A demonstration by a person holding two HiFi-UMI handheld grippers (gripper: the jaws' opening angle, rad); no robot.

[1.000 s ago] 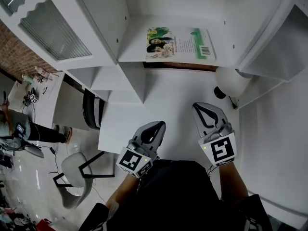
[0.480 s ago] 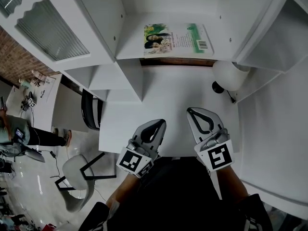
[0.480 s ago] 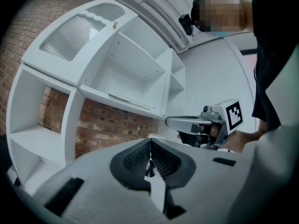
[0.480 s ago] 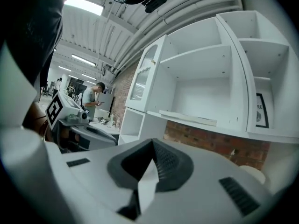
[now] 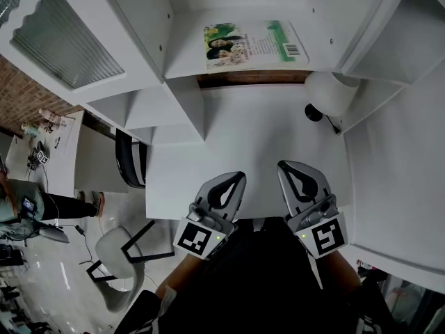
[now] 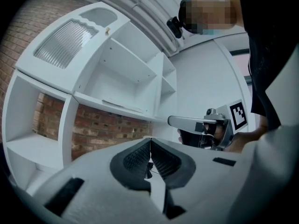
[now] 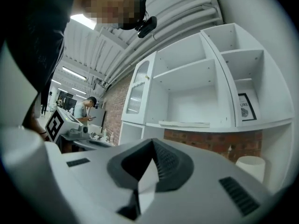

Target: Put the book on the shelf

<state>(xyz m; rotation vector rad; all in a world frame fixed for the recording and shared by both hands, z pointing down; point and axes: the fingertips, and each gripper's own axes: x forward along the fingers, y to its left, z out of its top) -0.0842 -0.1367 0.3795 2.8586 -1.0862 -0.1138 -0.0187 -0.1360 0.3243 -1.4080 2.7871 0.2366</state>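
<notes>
**Visitor:** White all over, this unit. Where is the book?

**Me:** The book (image 5: pixel 254 44) lies flat on the shelf (image 5: pixel 184 58), green and white cover up. It sits in the wide middle compartment, just above the strip of brick wall.

**Visitor:** And your claws?

**Me:** My left claw (image 5: pixel 235 179) has its jaws pressed together at the tips, with nothing between them. My right claw (image 5: pixel 290 167) is the same: closed tight and empty. I hold the two side by side over the near edge of the bench (image 5: pixel 243 134), well apart from the book.

**Visitor:** What else is on the bench?

**Me:** A white lamp (image 5: pixel 332 90) with a round shade stands at the far right corner. It is below the shelf and to the right of the book.

**Visitor:** Anything in the other compartments?

**Me:** In the right gripper view a framed picture (image 7: pixel 245 106) stands in the narrow compartment right of the book's.

**Visitor:** And off to the side?

**Me:** On my left a chair (image 5: pixel 115 245) stands on the glossy floor, and a person (image 5: pixel 28 204) stands farther off.
</notes>
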